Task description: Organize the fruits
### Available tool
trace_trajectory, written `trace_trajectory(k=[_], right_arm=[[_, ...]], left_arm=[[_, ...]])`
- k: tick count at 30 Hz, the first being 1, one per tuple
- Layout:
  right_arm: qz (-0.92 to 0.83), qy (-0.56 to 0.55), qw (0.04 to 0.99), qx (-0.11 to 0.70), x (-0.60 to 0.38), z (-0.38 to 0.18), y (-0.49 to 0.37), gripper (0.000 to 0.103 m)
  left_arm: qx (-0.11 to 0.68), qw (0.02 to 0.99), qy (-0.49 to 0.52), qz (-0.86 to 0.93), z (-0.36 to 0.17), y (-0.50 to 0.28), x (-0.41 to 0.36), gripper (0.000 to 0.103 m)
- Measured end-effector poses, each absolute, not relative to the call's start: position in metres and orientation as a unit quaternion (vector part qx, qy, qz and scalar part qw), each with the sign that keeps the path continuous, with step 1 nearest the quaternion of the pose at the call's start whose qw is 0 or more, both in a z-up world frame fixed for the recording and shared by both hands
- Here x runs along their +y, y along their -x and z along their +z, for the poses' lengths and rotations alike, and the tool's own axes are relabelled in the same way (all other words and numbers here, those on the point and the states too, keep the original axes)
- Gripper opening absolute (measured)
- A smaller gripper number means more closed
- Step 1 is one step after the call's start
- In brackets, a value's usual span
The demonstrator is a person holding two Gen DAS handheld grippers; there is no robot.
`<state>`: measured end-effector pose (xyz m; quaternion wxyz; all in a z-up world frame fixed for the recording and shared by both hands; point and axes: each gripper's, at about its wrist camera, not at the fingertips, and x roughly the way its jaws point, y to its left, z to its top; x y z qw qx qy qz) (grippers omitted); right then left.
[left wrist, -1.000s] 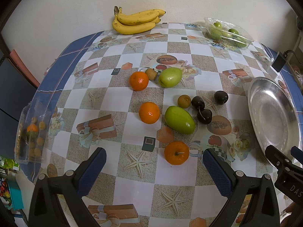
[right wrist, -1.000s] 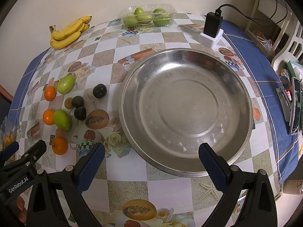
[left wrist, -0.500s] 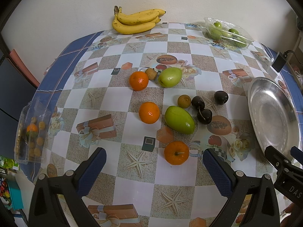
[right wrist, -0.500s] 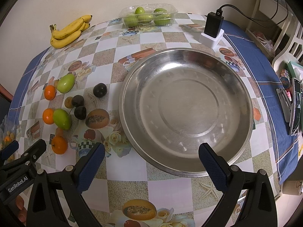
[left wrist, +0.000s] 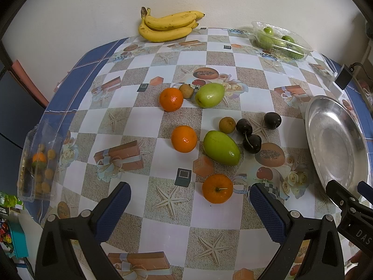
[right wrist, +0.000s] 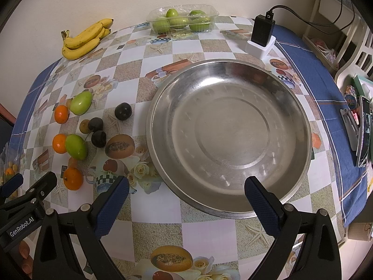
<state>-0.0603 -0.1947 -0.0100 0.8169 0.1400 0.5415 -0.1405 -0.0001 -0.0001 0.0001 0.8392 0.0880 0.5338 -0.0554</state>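
Your left tongs [left wrist: 190,204] are spread wide and hold nothing, hovering over the counter [left wrist: 149,121] just short of the nearest orange [left wrist: 217,188]. Beyond it lie two more oranges [left wrist: 184,138], two green mangoes [left wrist: 221,147], dark plums [left wrist: 251,143] and small brown fruits [left wrist: 227,125], loosely clustered. Your right tongs [right wrist: 186,194] are also spread and empty, above the near rim of the steel bowl [right wrist: 230,137], which has no fruit in it. Bananas [left wrist: 166,25] rest by the wall.
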Motion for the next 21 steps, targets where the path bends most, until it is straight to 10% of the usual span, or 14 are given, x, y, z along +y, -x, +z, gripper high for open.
trace_trajectory(k=[21], right_arm=[[-0.141, -0.139, 0.817, 0.542, -0.1944, -0.0097, 0.0602, 0.099]], left_arm=[[0.534, 0.84, -0.084, -0.055, -0.001, 0.0024, -0.0008, 0.103]])
